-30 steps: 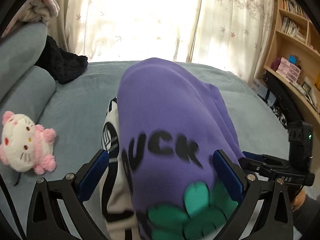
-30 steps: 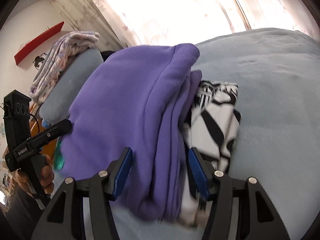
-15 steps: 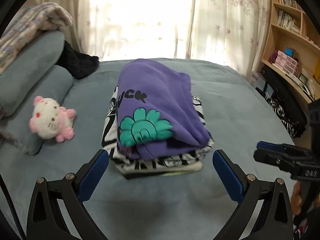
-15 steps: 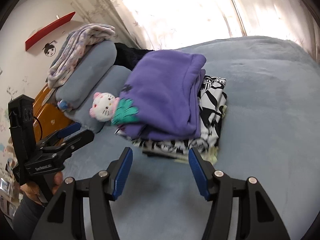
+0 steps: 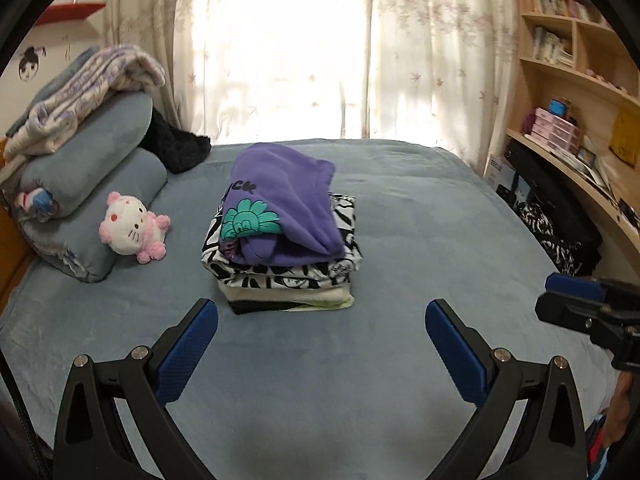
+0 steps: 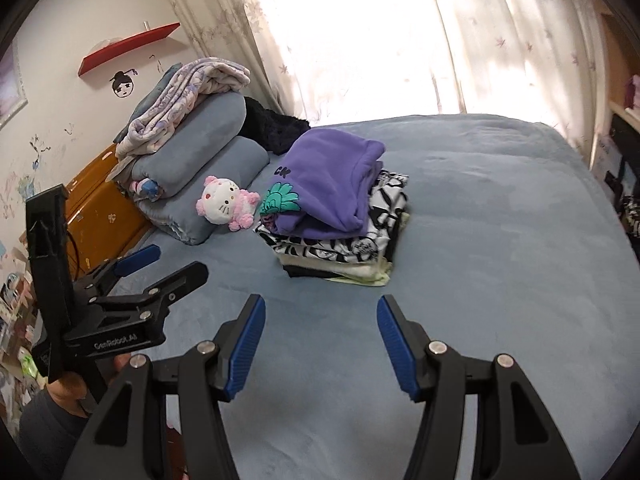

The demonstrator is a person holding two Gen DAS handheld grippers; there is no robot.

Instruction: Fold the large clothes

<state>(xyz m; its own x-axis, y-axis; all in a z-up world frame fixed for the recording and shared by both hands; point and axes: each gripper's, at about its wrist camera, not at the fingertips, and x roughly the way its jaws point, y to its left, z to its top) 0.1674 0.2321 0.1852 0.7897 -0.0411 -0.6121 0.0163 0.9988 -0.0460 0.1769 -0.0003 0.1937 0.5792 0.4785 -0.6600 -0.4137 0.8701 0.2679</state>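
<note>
A folded purple sweatshirt (image 5: 288, 204) (image 6: 332, 188) with a teal print lies on top of a stack of folded clothes (image 5: 288, 276) (image 6: 344, 252), black-and-white patterned and pale ones below, in the middle of the blue-grey bed (image 5: 420, 240) (image 6: 500, 220). My left gripper (image 5: 320, 320) stands open well short of the stack, nothing between its blue pads. My right gripper (image 6: 320, 316) is open too, back from the stack and empty. In the right wrist view the left gripper (image 6: 160, 264) shows at the left, held by a hand. In the left wrist view the right gripper (image 5: 576, 300) shows at the right edge.
A pink-and-white plush cat (image 5: 130, 226) (image 6: 224, 202) leans on rolled grey bedding (image 5: 92, 168) with a patterned blanket (image 5: 80, 84) on top. A black garment (image 5: 176, 148) lies behind. Curtains (image 5: 280, 48) hang at the bed's far side. A wooden bookshelf (image 5: 568, 100) stands on the right.
Both grippers have pulled back and up from the purple sweatshirt, which they flanked closely a second ago. The stack now lies untouched and smaller in both views.
</note>
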